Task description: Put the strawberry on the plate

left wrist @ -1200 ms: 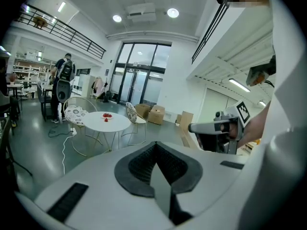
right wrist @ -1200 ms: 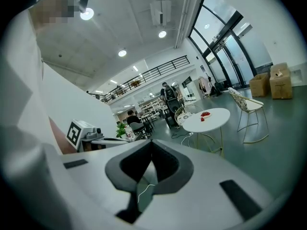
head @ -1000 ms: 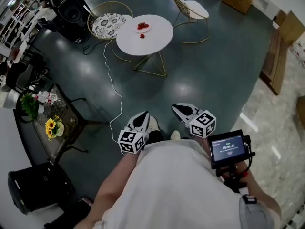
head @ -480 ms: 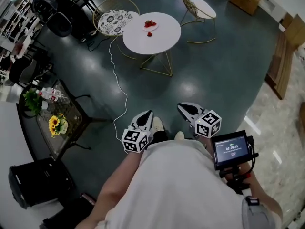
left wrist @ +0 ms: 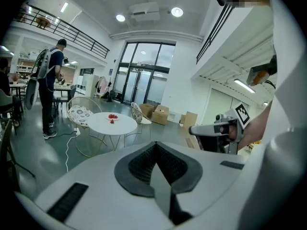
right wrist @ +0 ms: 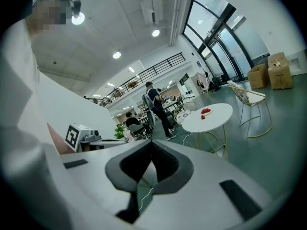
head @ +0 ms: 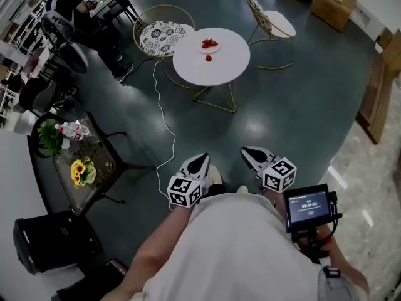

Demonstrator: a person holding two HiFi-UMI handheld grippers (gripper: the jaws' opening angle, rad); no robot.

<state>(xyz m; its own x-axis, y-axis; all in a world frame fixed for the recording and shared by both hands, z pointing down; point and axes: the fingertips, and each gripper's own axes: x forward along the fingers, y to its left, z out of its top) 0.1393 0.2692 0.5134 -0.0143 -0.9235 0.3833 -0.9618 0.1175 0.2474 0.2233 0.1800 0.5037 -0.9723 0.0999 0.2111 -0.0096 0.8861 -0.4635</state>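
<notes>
So both grippers are shut with nothing in them. The left gripper [head: 202, 160] and right gripper [head: 247, 151] are held low in front of the person, jaws pressed together, pointing across the room. They're well apart from the one round white table [head: 220, 69].

On that table there's one small plate [head: 205, 48] with a little pile of strawberries [head: 210, 42]. It's too small to count them. One loose strawberry [head: 208, 58] sits on the bare tabletop just beside the plate, on the side nearer the person.

There are two wire chairs at the table, the patterned chair [head: 161, 36] and the plain chair [head: 270, 21]. One white cable [head: 165, 115] snakes over the floor, and two cardboard boxes [head: 335, 2] stand beyond.
</notes>
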